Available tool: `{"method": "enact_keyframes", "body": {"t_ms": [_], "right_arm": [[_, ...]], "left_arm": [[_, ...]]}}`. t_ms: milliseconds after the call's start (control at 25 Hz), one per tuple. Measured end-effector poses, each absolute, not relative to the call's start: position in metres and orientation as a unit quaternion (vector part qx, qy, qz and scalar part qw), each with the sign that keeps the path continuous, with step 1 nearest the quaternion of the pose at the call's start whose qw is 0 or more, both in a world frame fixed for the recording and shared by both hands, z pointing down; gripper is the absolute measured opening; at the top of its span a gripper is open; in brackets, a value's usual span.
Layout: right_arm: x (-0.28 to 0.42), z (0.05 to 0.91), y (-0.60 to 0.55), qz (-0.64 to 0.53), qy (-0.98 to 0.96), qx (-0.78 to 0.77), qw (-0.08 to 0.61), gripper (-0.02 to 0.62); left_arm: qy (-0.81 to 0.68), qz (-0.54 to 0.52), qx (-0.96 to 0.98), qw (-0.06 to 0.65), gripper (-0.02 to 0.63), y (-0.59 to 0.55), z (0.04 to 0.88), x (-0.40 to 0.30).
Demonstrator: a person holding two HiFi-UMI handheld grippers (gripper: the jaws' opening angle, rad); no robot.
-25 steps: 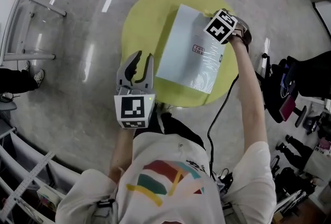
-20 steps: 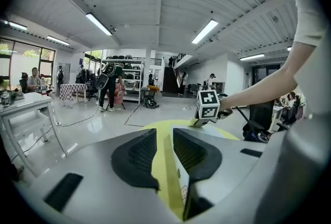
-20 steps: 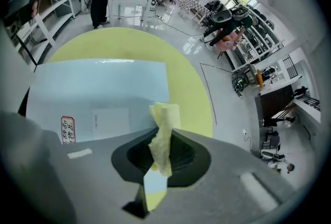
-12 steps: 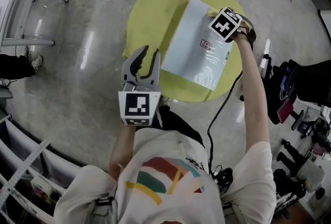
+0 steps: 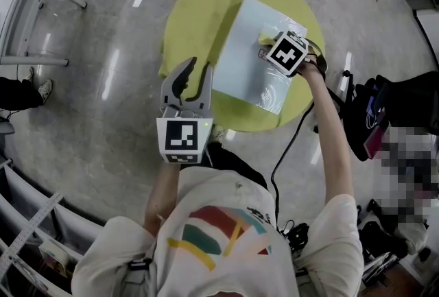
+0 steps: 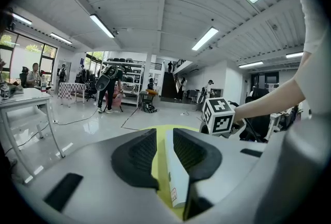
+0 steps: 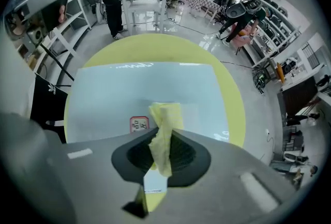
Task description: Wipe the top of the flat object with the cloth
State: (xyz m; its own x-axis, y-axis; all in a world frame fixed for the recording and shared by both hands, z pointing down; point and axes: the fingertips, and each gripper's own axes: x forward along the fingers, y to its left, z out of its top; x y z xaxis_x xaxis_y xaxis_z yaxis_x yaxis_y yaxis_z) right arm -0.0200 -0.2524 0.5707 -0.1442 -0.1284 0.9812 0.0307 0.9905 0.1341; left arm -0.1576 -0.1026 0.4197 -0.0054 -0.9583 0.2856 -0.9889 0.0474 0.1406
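A pale blue flat object [image 5: 250, 59] with a small red label lies on a round yellow table [image 5: 192, 18]. My right gripper [image 5: 273, 44] is above the object's right part, shut on a yellow cloth [image 5: 266, 35]. In the right gripper view the cloth [image 7: 164, 130] hangs crumpled between the jaws, its end on the blue flat object [image 7: 145, 93] beside the label. My left gripper [image 5: 192, 77] stands open at the table's near left edge, close to the object's near corner. In the left gripper view the flat object [image 6: 173, 176] shows edge-on through the gap of my left gripper [image 6: 164, 137].
The table stands on a glossy grey floor [image 5: 103, 83]. A white rack [image 5: 20, 21] is at the left and dark bags [image 5: 384, 110] lie at the right. A black cable [image 5: 291, 145] trails from the right gripper. People and shelves stand far off in the gripper views.
My right gripper has drawn the cloth from the object's far right corner toward its middle and nearer to me. The left gripper has stayed open by the table's near edge.
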Motion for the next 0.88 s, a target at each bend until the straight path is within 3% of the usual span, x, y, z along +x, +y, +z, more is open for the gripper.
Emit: {"method": "enact_keyframes", "body": {"t_ms": [880], "right_arm": [[-0.008,0.573,-0.079,-0.047,-0.776,-0.036,0.628,0.026]], "left_arm": [[-0.682,0.021,0.722,0.113,0.087,-0.100,0.383,-0.116]]}}
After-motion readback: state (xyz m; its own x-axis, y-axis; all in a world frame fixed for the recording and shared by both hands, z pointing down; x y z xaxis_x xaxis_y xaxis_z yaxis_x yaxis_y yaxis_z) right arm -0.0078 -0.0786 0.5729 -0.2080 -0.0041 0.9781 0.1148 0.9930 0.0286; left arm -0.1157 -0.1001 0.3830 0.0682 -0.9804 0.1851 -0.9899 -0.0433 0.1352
